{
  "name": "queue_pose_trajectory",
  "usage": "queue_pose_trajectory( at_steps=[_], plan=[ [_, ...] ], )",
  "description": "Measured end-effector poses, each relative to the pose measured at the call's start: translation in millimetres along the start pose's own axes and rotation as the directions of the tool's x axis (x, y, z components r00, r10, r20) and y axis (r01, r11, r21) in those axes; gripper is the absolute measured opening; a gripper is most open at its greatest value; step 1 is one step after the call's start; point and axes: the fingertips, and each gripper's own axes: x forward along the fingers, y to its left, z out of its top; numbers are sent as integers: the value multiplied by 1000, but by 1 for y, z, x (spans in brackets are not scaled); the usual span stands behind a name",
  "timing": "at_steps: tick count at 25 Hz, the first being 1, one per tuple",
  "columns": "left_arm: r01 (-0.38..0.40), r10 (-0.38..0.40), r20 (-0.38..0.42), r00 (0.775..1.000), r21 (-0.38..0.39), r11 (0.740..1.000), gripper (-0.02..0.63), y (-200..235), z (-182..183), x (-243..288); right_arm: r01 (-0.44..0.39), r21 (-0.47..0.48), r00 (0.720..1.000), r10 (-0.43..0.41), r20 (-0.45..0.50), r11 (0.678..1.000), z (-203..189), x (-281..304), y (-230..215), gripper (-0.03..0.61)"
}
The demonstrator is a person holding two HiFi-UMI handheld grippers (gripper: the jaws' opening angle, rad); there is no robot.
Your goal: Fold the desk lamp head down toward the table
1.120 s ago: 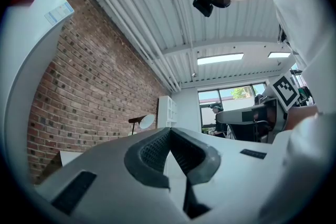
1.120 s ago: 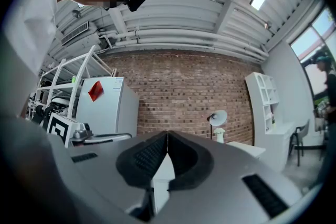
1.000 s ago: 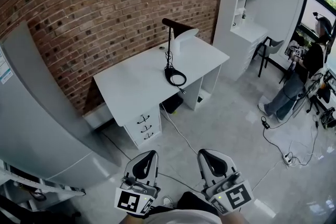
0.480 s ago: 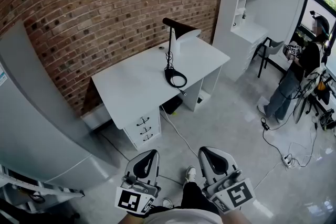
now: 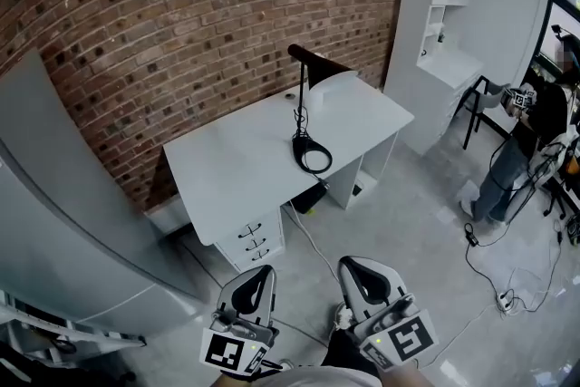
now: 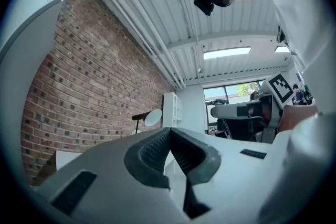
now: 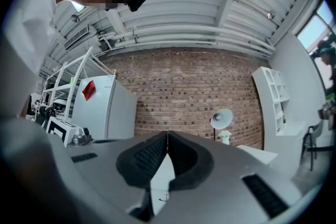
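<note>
Lamp [image 5: 310, 60] is on the desk [image 5: 227, 168], toward its back edge by the brick wall [image 5: 181, 4], stem upright, head raised, nothing touching it. A black loop of cord [image 5: 314, 155] lies on the desk at the lamp's foot. Both grippers are well apart from the desk, out over the floor and pointing toward it: left gripper [image 5: 263, 267] jaws pressed together on nothing, right gripper [image 5: 350, 264] closed and empty too
</note>
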Motion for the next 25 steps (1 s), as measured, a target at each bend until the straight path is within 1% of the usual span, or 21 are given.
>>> queue_pose_trajectory(
  at_steps=[8, 12, 16, 22, 25],
  plan=[
    [-32, 32, -17, 999, 1, 999, 8, 5, -25, 76, -28, 32, 999, 29, -18, 999, -20, 33, -70, 17],
    [-71, 71, -5, 997, 21, 997, 8, 9, -24, 115, -69, 30, 998, 69, -5, 997, -16, 50, -104, 17],
    [-98, 97, 8, 995, 24, 995, 8, 5, -26, 162, -108, 23, 994, 108, 10, 994, -9, 68, -146, 17],
    [-164, 164, -6, 986, 46, 985, 8, 3, -34, 222, -199, 27, 980, 198, 35, 980, -4, 92, -202, 17],
    [-196, 197, -16, 980, 51, 979, 8, 4, -39, 239, -233, 59, 972, 230, 51, 971, -5, 102, -223, 17]
  ],
)
